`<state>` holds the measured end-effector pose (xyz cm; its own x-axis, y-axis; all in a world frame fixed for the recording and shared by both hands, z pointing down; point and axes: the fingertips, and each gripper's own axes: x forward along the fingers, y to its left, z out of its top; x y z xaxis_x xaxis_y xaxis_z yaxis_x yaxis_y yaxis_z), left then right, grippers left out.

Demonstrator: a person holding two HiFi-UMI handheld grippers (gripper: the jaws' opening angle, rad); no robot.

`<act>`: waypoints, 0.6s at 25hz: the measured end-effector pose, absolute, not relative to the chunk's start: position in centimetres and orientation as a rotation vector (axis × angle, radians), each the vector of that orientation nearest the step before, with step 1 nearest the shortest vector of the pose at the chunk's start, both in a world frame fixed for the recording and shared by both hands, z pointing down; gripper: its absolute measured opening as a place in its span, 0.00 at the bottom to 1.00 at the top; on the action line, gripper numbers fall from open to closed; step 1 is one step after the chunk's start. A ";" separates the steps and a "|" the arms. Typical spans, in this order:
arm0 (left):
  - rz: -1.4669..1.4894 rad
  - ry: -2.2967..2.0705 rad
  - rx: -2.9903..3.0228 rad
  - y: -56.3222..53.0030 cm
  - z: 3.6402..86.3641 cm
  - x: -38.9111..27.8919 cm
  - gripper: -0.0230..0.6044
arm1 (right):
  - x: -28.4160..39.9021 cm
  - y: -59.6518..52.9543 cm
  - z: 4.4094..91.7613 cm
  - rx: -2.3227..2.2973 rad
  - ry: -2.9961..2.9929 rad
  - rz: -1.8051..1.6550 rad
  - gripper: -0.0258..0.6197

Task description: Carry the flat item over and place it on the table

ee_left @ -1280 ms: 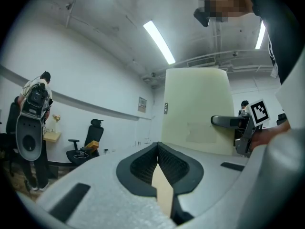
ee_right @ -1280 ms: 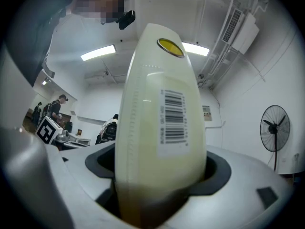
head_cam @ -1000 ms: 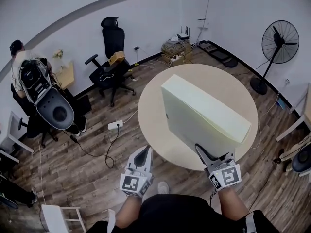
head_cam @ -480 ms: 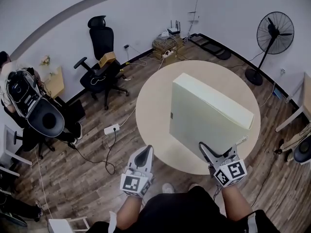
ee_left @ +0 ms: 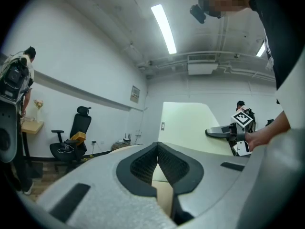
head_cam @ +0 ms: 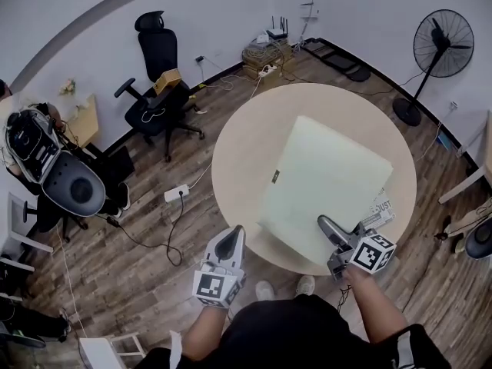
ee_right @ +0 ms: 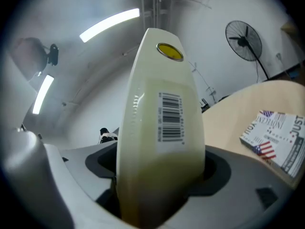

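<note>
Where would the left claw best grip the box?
Probably the near edge of the box, left of the right claw, approached from the person's side: that edge is thin enough for jaws and faces the left claw.

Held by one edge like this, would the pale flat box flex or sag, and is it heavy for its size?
Probably stiff: the flat box shows straight edges with only the right gripper clamping one edge. Likely light for its size, since one gripper carries it.
</note>
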<state>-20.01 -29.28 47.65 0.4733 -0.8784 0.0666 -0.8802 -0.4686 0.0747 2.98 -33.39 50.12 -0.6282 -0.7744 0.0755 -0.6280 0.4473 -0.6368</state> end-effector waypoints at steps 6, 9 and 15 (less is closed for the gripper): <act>0.065 -1.576 2.581 -29.8 48.7 -19.4 0.04 | 2.6 -34.6 55.3 -1.089 2.398 -1.259 0.68; 0.074 -1.595 2.572 -30.3 48.5 -19.2 0.04 | 2.5 -35.2 57.7 -1.032 2.351 -1.435 0.68; 0.082 -1.646 2.523 -30.4 48.9 -20.1 0.04 | 2.8 -35.7 62.8 -1.023 2.301 -1.674 0.55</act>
